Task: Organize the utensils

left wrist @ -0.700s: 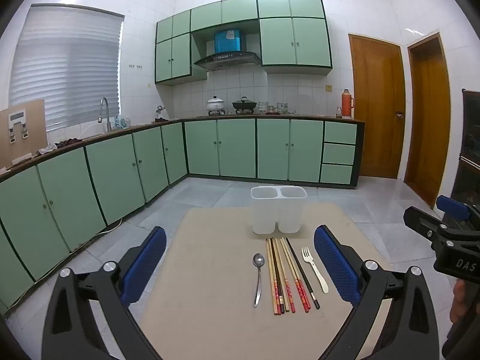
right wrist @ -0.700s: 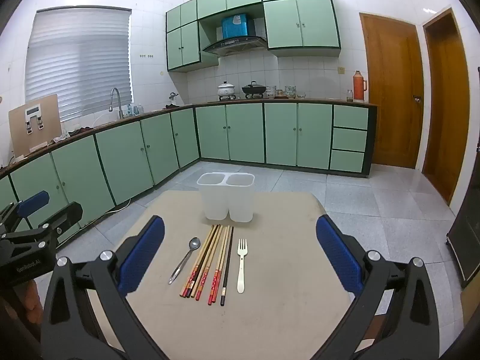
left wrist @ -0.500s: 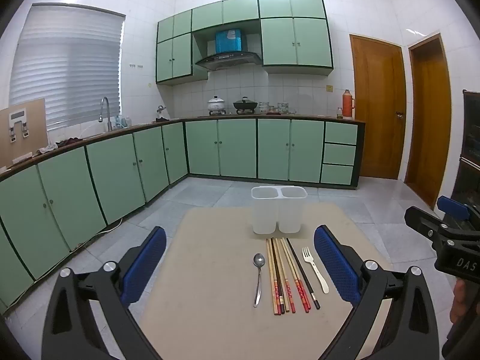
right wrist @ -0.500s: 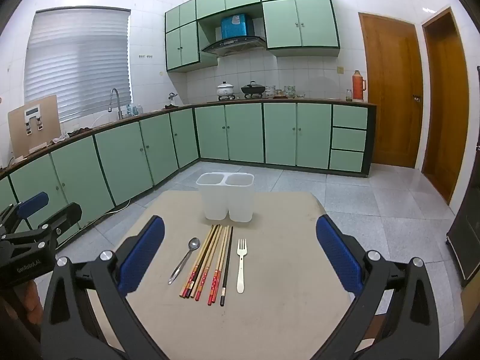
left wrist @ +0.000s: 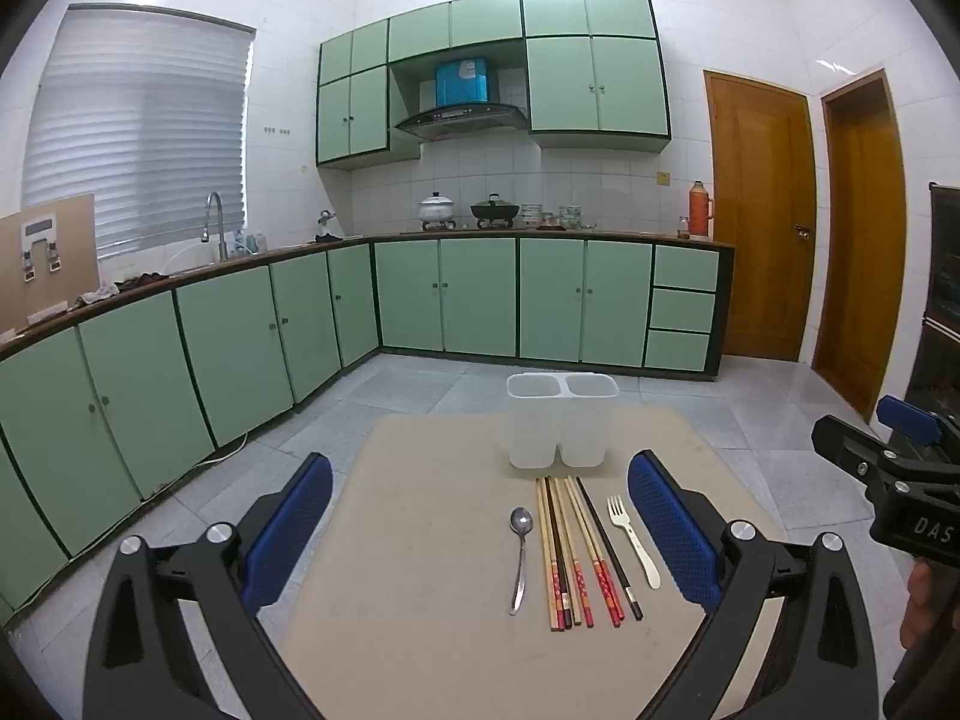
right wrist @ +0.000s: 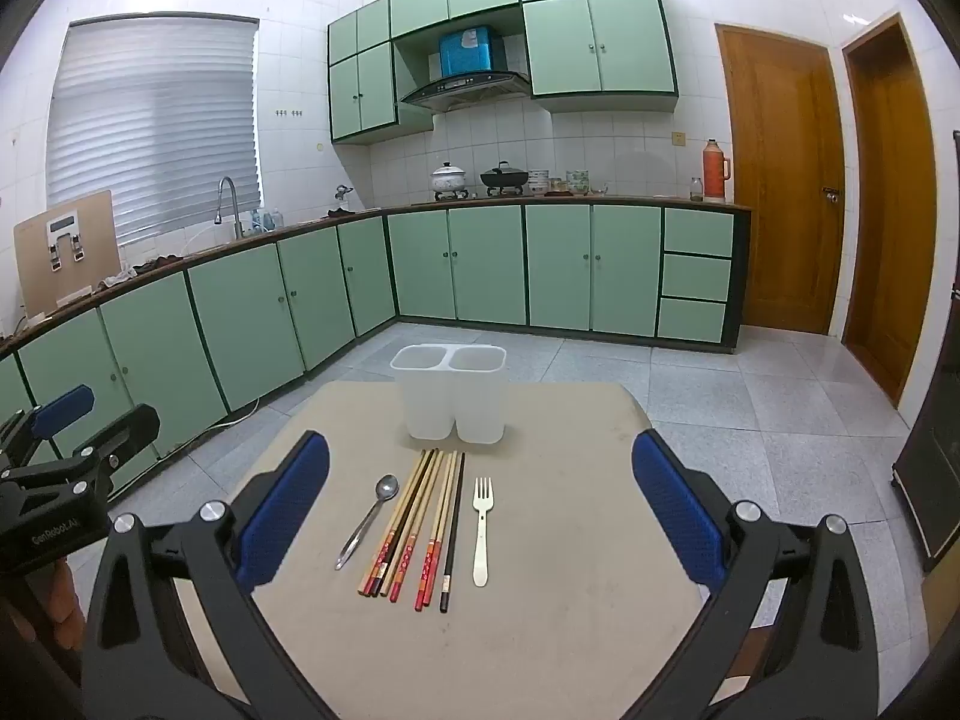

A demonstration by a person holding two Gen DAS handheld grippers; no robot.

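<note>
Two released tools: left hand-held gripper (left wrist: 480, 531) marked "GenRobot.AI", right hand-held gripper (right wrist: 480, 516) marked "DAS".

On the black body of your right gripper (left wrist: 900, 483), seen at the right edge of the left wrist view, you can read white letters "DAS"; the rest of the word runs out of the picture. On the black body of your left gripper (right wrist: 78, 450), seen at the left edge of the right wrist view, you can read "GenRobot.AI" in white. The blue box (right wrist: 470, 53) above the range hood carries print too small to read.
</note>
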